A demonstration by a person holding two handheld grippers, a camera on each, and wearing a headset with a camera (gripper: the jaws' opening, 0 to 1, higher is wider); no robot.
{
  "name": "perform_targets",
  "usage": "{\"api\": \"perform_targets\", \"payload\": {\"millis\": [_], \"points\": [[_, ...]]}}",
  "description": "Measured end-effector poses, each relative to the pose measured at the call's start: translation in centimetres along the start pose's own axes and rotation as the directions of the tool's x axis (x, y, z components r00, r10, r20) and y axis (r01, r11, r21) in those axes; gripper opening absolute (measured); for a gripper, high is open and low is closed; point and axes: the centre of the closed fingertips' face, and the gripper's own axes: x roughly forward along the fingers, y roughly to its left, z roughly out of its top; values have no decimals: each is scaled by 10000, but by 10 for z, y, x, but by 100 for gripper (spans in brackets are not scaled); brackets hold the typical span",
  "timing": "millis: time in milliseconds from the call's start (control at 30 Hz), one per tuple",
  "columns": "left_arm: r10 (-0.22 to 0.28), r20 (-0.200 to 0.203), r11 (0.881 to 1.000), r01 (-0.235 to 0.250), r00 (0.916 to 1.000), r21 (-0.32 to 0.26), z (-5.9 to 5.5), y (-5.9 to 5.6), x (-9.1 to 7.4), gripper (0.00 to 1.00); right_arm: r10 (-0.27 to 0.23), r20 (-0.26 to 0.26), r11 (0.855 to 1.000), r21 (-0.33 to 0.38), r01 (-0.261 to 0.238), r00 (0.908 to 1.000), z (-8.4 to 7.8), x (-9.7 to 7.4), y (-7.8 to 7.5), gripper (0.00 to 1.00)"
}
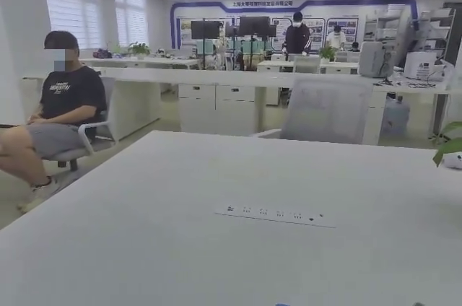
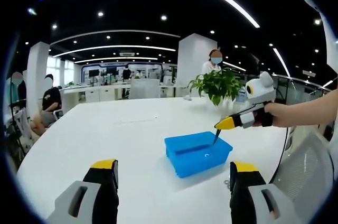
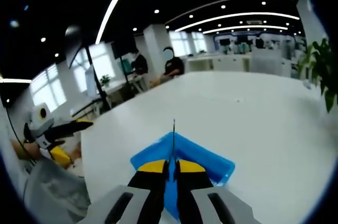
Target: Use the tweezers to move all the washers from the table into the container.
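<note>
Here right gripper's (image 3: 171, 167) tweezers (image 3: 173, 138) hang above container (image 3: 212, 164).

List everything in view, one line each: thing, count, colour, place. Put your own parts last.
table: one, white, under everything.
container: one, blue, on the table.
washer: one seen, pale, inside the container.
tweezers: one, dark, tip over the container.
potted plant: one, green, beyond the container.
power strip: one, white, set in the tabletop.
seated person: one, dark shirt, beside the table.
left gripper: one, black fingers with yellow tips, open, empty.
right gripper: one, same colours, shut on the tweezers.
</note>
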Motion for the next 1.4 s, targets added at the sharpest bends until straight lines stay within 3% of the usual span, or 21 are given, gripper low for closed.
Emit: {"api": "perform_targets", "payload": {"millis": [333,533,733,867,1200,1333,1400], "points": [[-126,-80,9999,126,9999,23,-2,-2,0,88,472,364,9979,423,-487,9982,0,-20,29,4],[-128,-81,9999,128,9999,-15,-2,-2,0,88,525,-285,9975,489,-510,9982,-31,-21,34,4],[-128,-60,9999,128,9999,-77,-2,-2,0,88,574,-1146,9961,727,-493,9917,-72,-17,35,4],[-136,-49,9999,135,9999,-89,-1,-2,0,88,545,-1271,9941,1006,-418,9904,-83,-16,35,4],[-122,-114,9999,121,9999,-61,-3,-1,-1,88,536,-1483,9955,855,-412,9875,-91,-14,35,4],[-115,-130,9999,114,9998,-53,-3,-1,-1,88,562,-1698,9983,269,-524,9839,-94,-12,41,4],[-116,-126,9999,115,9999,-58,-3,-1,-1,88,582,-1879,9972,-362,-661,9805,-94,-12,43,4]]}}
